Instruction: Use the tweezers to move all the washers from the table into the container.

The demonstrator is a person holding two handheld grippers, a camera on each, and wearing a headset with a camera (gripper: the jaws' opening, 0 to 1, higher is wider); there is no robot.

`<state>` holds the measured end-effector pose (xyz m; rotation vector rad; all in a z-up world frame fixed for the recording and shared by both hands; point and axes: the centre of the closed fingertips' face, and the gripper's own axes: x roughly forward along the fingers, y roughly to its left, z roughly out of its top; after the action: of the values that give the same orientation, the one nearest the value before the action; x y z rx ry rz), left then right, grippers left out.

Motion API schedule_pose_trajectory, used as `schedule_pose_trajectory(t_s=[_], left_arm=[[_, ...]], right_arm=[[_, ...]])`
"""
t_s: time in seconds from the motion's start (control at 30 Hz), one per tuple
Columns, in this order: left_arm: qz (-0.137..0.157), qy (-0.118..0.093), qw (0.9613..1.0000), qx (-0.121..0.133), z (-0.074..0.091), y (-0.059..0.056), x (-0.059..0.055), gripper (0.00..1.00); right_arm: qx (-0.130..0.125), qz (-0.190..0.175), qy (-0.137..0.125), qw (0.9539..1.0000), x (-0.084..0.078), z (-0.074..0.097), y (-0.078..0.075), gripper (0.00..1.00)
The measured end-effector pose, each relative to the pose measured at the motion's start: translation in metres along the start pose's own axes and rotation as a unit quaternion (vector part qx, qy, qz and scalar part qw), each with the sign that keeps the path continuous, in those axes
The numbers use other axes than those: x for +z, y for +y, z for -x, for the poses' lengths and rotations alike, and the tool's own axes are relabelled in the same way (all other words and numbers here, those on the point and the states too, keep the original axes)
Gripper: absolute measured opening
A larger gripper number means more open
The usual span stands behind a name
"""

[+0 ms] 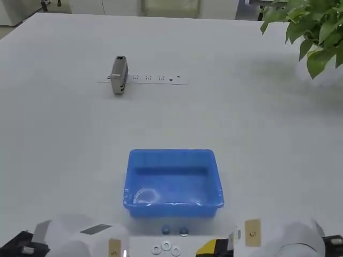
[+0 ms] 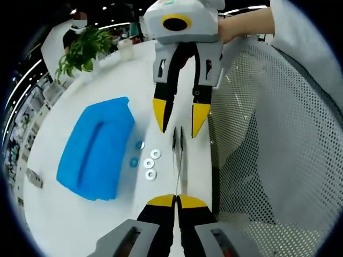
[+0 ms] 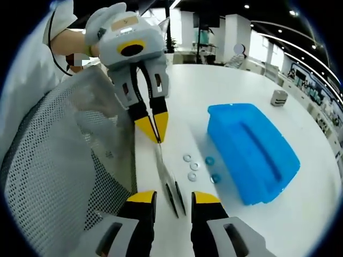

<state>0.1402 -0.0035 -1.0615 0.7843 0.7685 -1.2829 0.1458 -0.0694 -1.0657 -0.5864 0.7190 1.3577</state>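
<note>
A blue container (image 1: 171, 182) sits on the white table. Just in front of it lie three white washers (image 1: 166, 247) and two blue ones (image 1: 165, 230). In the left gripper view the white washers (image 2: 150, 164) lie between the container (image 2: 96, 150) and the metal tweezers (image 2: 179, 160). My left gripper (image 2: 176, 201) is shut on the tweezers' joined end. My right gripper (image 3: 174, 198) is open, its jaws either side of the tweezers' two prongs (image 3: 172, 190). The washers (image 3: 191, 167) lie just right of them.
A grey block (image 1: 119, 75) stands on a marked line at the back of the table. A leafy plant (image 1: 313, 32) is at the far right. A mesh chair back (image 2: 257, 134) is close behind the table's near edge.
</note>
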Motion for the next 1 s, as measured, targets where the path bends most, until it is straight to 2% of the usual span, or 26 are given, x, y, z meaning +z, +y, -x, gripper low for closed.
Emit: schedule_pose_trajectory(t_s=[0.1,0.3,0.5,0.63,0.87,1.0], left_arm=[[0.004,-0.018,0.9998,0.007,0.014,0.002,0.012,0.0],[0.009,-0.052,0.9985,0.014,0.04,0.006,0.037,0.0],[-0.006,-0.067,0.9976,0.019,0.055,0.012,0.059,0.0],[-0.017,-0.073,0.9971,0.014,0.056,0.013,0.066,0.0],[-0.036,-0.067,0.997,0.014,0.056,0.015,0.069,0.0],[-0.046,-0.067,0.9966,0.015,0.057,0.015,0.07,0.0]], right_arm=[[0.007,0.003,-0.018,0.9998,0.008,-0.001,0.001,0.22],[0.01,0.017,-0.024,0.9995,0.013,-0.004,-0.001,0.2],[0.013,0.022,-0.036,0.999,0.019,-0.007,-0.003,0.15],[0.011,0.02,-0.049,0.9986,0.026,-0.011,-0.007,0.15],[0.011,0.019,-0.072,0.9971,0.038,-0.015,-0.009,0.14],[0.012,0.03,-0.081,0.9962,0.044,-0.016,-0.008,0.09]])
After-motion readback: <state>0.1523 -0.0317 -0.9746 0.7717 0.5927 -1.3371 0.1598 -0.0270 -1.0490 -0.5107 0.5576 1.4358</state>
